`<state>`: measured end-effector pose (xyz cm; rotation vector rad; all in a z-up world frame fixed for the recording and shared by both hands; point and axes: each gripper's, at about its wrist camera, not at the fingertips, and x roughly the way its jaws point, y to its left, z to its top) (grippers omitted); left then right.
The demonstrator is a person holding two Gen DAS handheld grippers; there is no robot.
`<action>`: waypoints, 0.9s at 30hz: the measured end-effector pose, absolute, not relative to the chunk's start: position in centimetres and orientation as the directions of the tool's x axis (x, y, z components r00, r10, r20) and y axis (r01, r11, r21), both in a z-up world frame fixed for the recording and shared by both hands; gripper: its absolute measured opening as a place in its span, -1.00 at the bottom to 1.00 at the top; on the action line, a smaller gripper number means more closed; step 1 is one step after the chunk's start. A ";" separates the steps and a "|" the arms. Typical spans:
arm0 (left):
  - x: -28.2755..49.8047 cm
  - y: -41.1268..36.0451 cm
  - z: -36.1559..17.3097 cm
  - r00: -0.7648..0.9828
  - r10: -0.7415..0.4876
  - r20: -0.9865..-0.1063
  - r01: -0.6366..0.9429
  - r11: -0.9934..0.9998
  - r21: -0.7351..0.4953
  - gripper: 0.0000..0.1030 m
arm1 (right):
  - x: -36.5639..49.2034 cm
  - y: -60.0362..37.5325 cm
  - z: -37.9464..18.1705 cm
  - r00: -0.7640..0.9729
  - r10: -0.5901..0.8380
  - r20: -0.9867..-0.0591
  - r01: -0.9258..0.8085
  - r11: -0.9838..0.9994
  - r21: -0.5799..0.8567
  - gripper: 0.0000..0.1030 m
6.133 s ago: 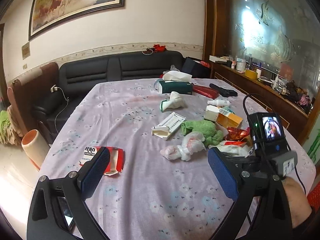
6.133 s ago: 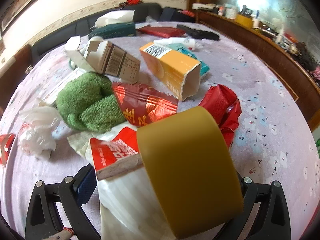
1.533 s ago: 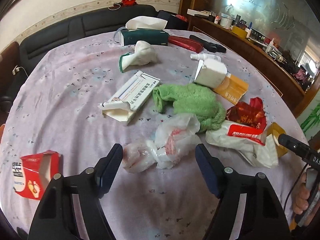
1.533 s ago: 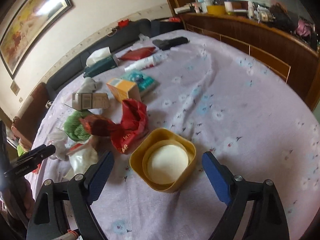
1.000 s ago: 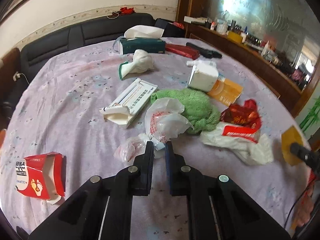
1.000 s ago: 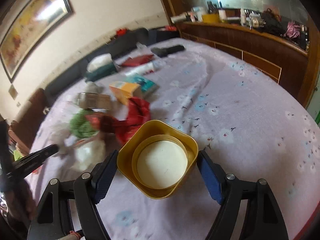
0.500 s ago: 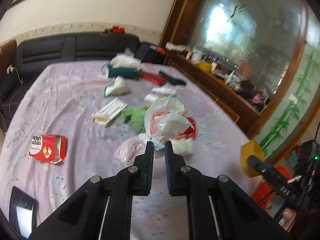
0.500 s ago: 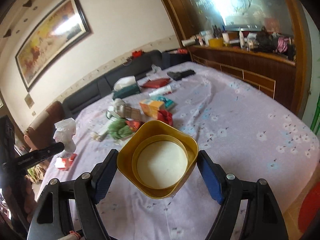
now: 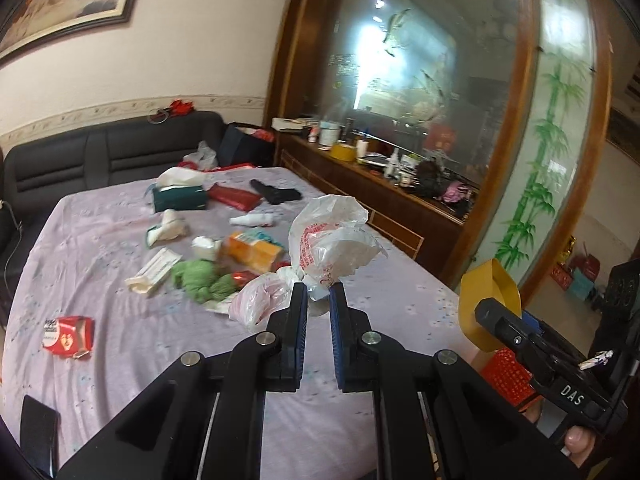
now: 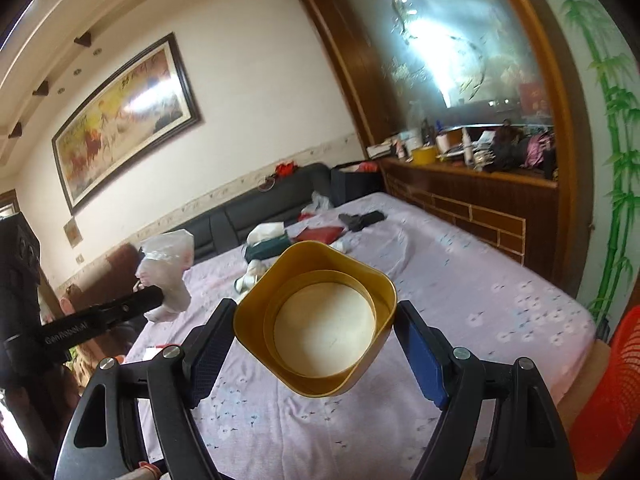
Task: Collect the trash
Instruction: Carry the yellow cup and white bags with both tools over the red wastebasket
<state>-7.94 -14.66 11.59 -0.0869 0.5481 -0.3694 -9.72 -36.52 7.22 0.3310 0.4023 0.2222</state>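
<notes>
My left gripper (image 9: 318, 298) is shut on a crumpled white plastic bag (image 9: 332, 240) with red print and holds it up above the table. The bag also shows in the right wrist view (image 10: 168, 276). My right gripper (image 10: 316, 344) is shut on a squashed yellow paper cup (image 10: 316, 320), its open mouth facing the camera, held above the table's right edge. The cup also shows in the left wrist view (image 9: 486, 304). More trash lies on the table: a red carton (image 9: 68, 336), a white box (image 9: 154, 270), an orange carton (image 9: 254, 252) and a green cloth (image 9: 200, 280).
The table (image 9: 120, 216) has a lilac flowered cloth. A green tissue box (image 9: 180, 196), a red packet (image 9: 234, 196) and a black case (image 9: 276, 192) lie at its far end. A red basket (image 10: 604, 384) stands on the floor at the right. A wooden sideboard (image 10: 480, 196) runs along the right.
Both grippers have risen and drawn back from the table with the bag and the cup still held. The views now tilt up toward the wall and the sideboard.
</notes>
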 end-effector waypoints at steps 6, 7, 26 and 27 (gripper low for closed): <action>-8.8 -18.4 12.1 0.775 -0.408 -0.482 0.383 0.911 -0.156 -0.80 | -12.4 -39.5 8.6 0.929 0.206 -0.309 -0.088 0.930 0.357 0.61; -8.9 -18.9 12.2 0.772 -0.417 -0.480 0.393 0.906 -0.155 -0.80 | -12.9 -39.9 8.8 0.932 0.193 -0.307 -0.077 0.932 0.353 0.61; -8.8 -32.5 10.3 0.449 -0.733 -0.511 0.707 0.641 -0.299 -0.80 | -19.1 -53.2 8.0 0.926 -0.125 -0.355 0.262 0.892 0.369 0.61; -8.7 -33.6 9.9 0.384 -0.778 -0.498 0.743 0.580 -0.334 -0.79 | -19.7 -54.3 7.6 0.917 -0.159 -0.365 0.300 0.878 0.372 0.62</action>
